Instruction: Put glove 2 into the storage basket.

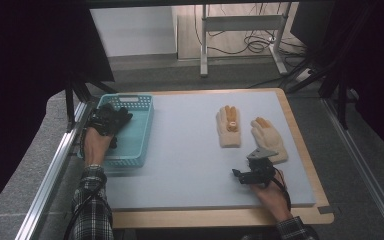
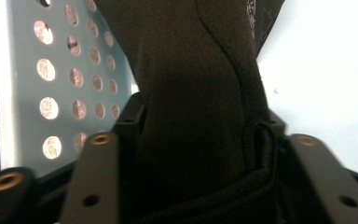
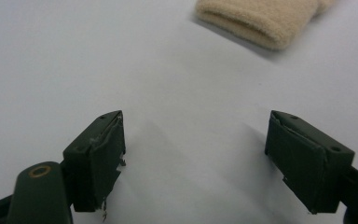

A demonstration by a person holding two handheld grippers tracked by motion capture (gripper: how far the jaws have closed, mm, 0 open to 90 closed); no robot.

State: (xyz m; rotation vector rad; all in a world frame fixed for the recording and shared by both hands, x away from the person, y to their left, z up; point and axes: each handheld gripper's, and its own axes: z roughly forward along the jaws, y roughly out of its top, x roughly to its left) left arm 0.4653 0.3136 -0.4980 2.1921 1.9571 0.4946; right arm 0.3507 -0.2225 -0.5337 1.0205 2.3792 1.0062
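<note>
A black glove [image 2: 191,93] fills the gap between the jaws of my left gripper [image 2: 200,140], its fabric touching both. That gripper [image 1: 111,120] hangs over the left part of a teal perforated basket [image 1: 135,102], whose holed wall [image 2: 60,93] stands just behind the glove. Two beige gloves [image 1: 228,127] [image 1: 268,140] lie flat on the grey mat at the right. My right gripper [image 1: 242,174] rests low near the front right with its jaws wide apart and nothing between them [image 3: 196,126]. The cuff of a beige glove [image 3: 261,23] lies a little ahead of it.
The grey mat [image 1: 190,150] covers a wooden table, with bare mat between the basket and the beige gloves. A metal rail [image 1: 55,165] runs along the table's left side. A desk frame and cables [image 1: 245,30] stand on the floor beyond the far edge.
</note>
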